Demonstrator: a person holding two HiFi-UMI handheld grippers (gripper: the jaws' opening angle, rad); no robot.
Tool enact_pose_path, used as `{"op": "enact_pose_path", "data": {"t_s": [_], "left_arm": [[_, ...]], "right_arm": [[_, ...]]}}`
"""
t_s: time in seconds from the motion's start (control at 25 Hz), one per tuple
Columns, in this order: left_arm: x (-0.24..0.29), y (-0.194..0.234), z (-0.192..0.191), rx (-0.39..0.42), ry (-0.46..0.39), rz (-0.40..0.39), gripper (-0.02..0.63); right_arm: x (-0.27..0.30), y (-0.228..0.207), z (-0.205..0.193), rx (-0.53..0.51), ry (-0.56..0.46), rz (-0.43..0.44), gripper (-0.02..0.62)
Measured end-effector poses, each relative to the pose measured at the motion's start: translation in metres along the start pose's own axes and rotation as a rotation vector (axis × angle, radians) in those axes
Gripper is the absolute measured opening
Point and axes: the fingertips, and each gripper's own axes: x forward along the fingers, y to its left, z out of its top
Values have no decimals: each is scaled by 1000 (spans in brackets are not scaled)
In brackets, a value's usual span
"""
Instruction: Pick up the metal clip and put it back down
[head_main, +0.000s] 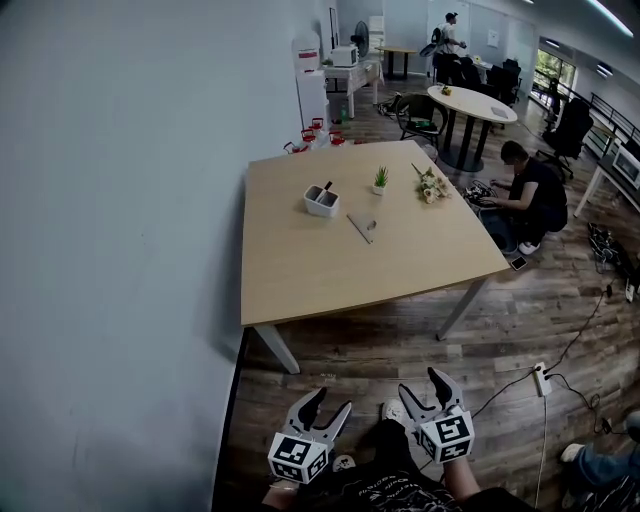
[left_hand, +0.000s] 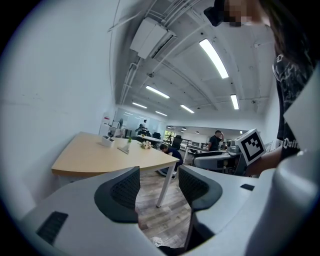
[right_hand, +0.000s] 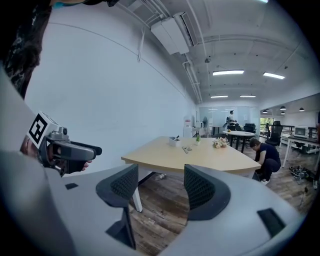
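Clip axis: we are seeing the thin silvery metal clip lying flat, its long axis slanting from the worktop's far left corner toward its near right corner.
Clip place: it is resting about mid-worktop on the pale wooden table, just on the near right of the white rectangular holder and apart from it.
Hard to make out: we are finding the clip too small to tell which end is which; in the right gripper view it is showing only as a grey sliver.
Clip look: it is showing as a slim bar with a rounder blob beside it.
Left gripper: its jaws are standing wide apart, holding nothing, well short of the table's near edge.
Right gripper: it is gaping wide too, with only floor showing between its pads.
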Motion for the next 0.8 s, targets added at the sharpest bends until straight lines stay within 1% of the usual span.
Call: {"op": "enact_pose_path", "data": {"t_s": [0.12,0.32,0.44,0.56,0.68,0.8], "left_arm": [[24,9,5,-7,-14,8,245],[69,26,21,-29,-38,45,245],[97,35,34,-12,-42,70,245],[125,46,47,-4,-40,108,245],[147,56,58,-20,-53,155,245],[170,62,65,-36,-53,174,245]], "right_arm": [[25,-16,5,8,-3,25,285],[74,-48,17,-4,3,70,285],[104,-66,27,0,10,106,284],[129,-83,35,-22,18,139,284],[149,-100,46,-50,16,165,284],[166,-121,57,-66,6,175,284]]}}
